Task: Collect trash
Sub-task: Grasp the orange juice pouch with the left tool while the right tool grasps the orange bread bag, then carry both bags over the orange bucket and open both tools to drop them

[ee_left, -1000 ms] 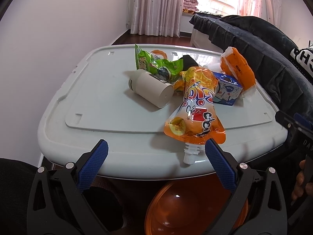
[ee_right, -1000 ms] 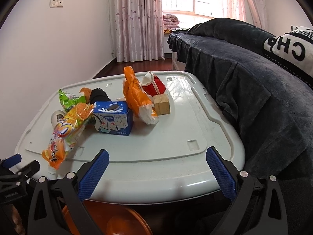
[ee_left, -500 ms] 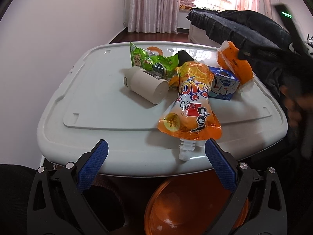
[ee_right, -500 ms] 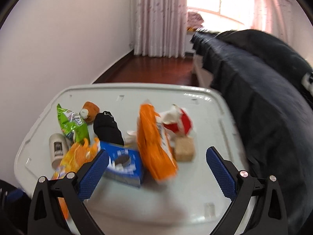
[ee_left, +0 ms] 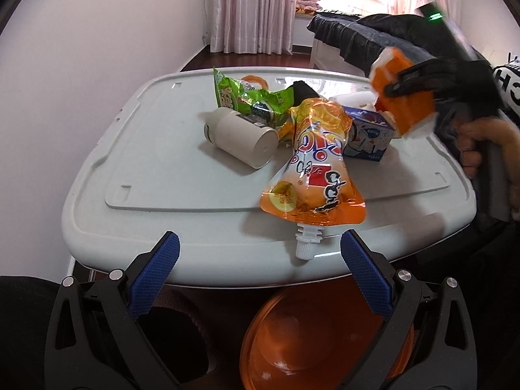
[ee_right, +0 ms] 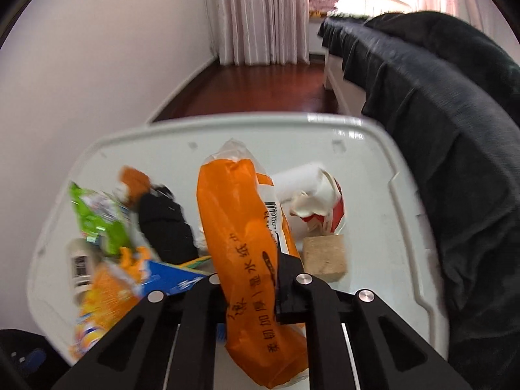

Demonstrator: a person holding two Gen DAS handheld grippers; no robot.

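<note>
Your right gripper (ee_right: 250, 295) is clenched on the orange packet (ee_right: 240, 227), lifted above the white table (ee_left: 182, 175). Your left gripper (ee_left: 260, 260) is spread wide, empty, before the table's near edge.

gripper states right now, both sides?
Left gripper: open, holding nothing.
Right gripper: shut on the orange packet.

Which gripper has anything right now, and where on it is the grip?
The right gripper is shut on the orange tissue pack, clamped across its lower middle. The left gripper is open and holds nothing.
</note>
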